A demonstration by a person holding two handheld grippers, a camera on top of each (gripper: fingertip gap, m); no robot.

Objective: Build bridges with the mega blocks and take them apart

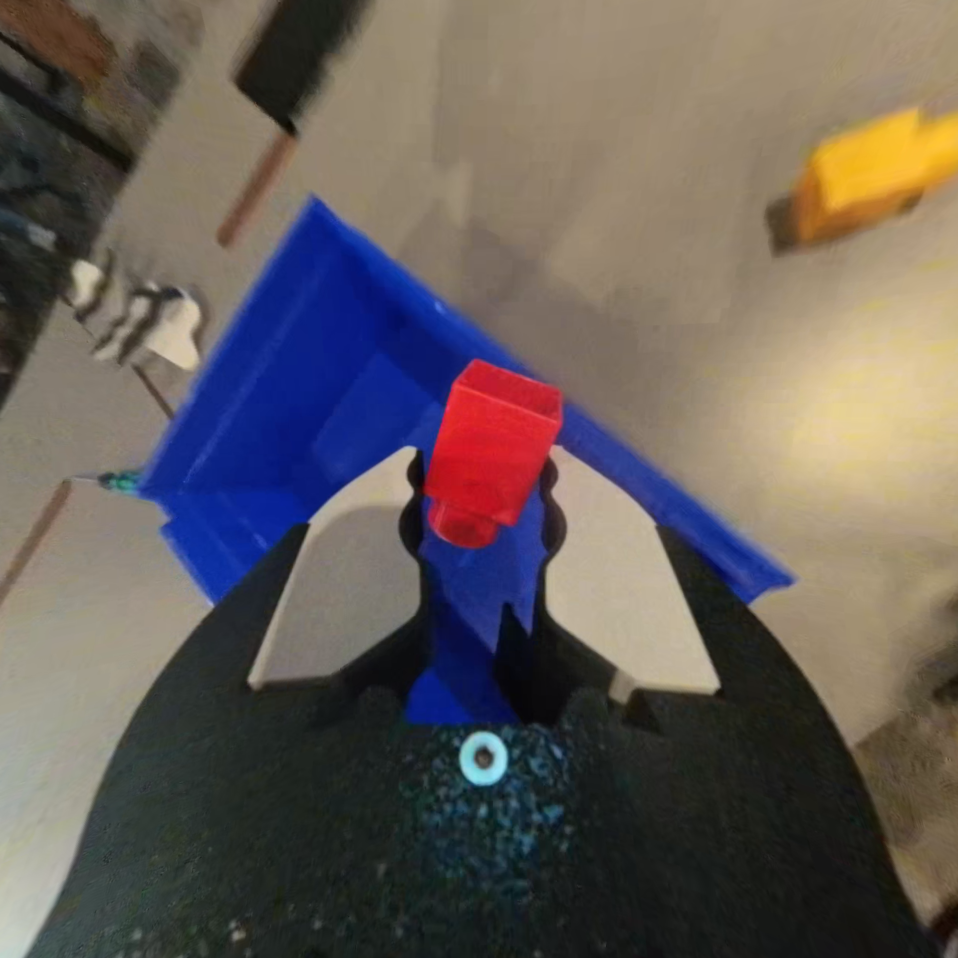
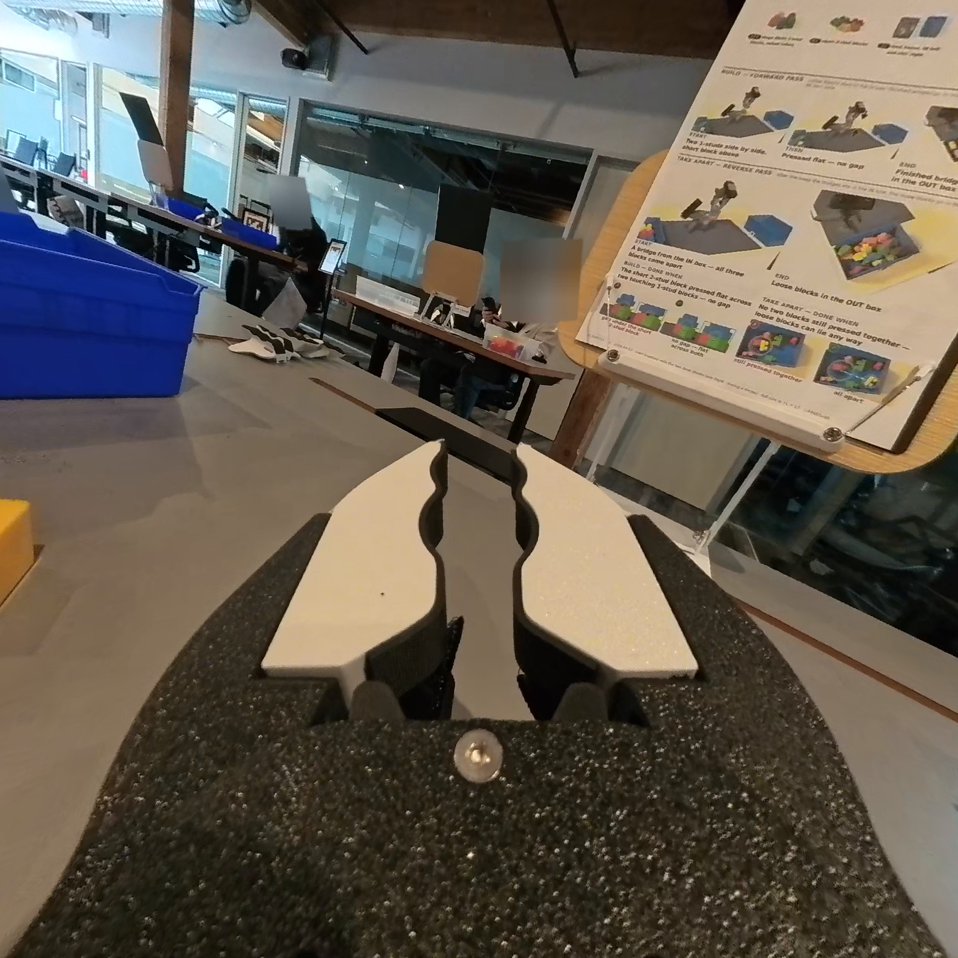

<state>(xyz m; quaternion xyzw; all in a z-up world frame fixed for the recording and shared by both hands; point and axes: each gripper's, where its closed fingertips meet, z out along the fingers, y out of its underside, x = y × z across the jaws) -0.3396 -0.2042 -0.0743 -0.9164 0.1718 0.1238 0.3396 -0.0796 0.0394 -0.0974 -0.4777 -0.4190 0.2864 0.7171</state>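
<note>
In the left wrist view, my left gripper (image 1: 482, 466) is shut on a small red one-stud block (image 1: 490, 451), held above a blue bin (image 1: 290, 414) whose inside looks bare where it shows. The view is blurred. A yellow block (image 1: 876, 181) lies on the grey table at the upper right. In the right wrist view, my right gripper (image 2: 479, 459) is open a little and empty, low over the grey table (image 2: 207, 492). The blue bin (image 2: 83, 316) stands at its left. A yellow block's corner (image 2: 13, 549) shows at the left edge.
An instruction sheet on a wooden stand (image 2: 777, 233) stands at the right of the table. A black strip (image 2: 456, 440) lies ahead of the right gripper. Other desks and seated people (image 2: 518, 332) are beyond the table. White gripper parts (image 2: 280, 344) lie behind the bin. The tips of one gripper are about 35 cm away from the tips of the other.
</note>
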